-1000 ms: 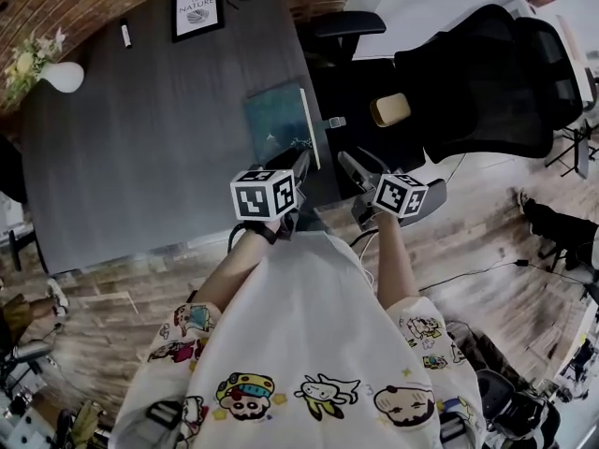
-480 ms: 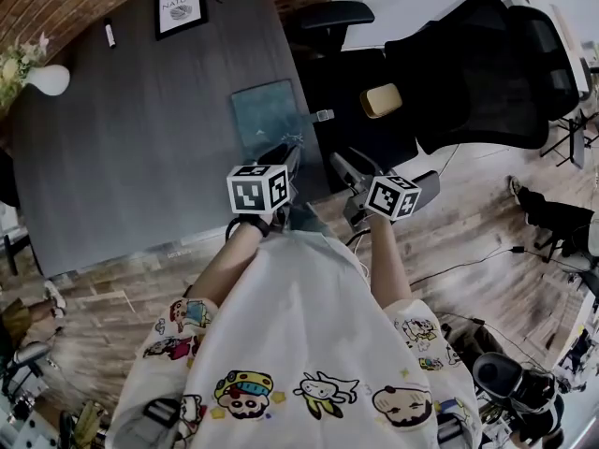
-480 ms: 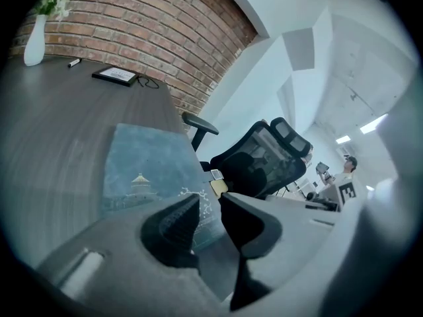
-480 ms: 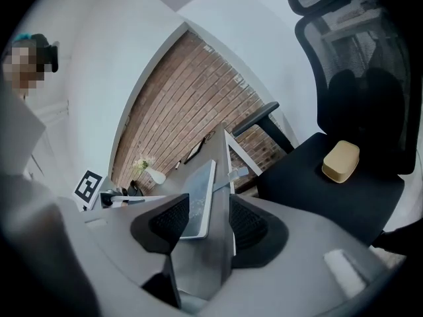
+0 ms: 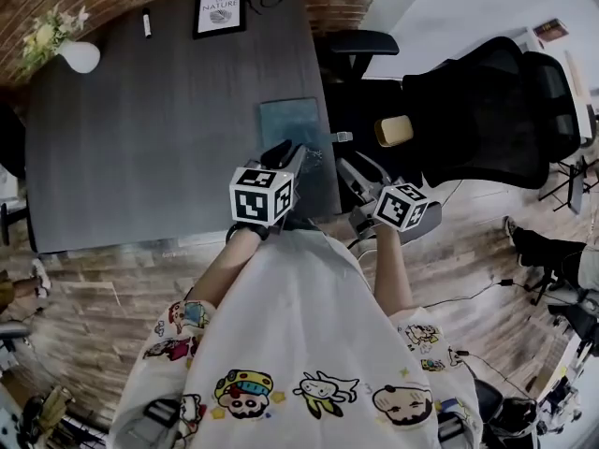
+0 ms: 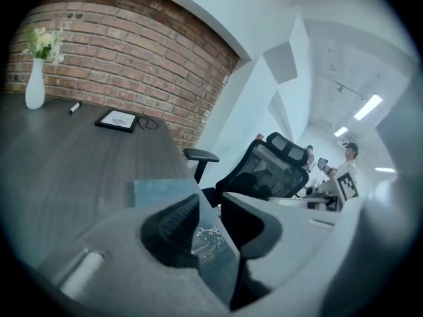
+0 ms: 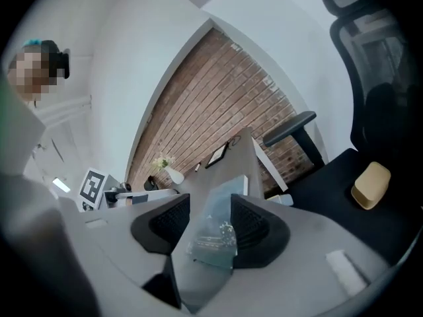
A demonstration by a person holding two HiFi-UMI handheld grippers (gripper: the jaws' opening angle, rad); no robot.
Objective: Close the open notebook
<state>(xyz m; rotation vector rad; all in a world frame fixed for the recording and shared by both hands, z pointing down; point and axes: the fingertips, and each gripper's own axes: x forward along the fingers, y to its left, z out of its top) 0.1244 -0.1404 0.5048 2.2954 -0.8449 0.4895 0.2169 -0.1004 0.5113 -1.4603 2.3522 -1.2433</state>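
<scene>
The notebook (image 5: 292, 124) has folded flat; left tongs (image 6: 210, 201) and right tongs (image 7: 210, 203) both stand released.

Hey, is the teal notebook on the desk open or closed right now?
Closed: the notebook lies flat on the desk, only its teal cover showing, no pages spread.

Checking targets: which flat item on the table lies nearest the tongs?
The teal notebook, at the near right corner of the table; the framed picture lies at the far edge.
</scene>
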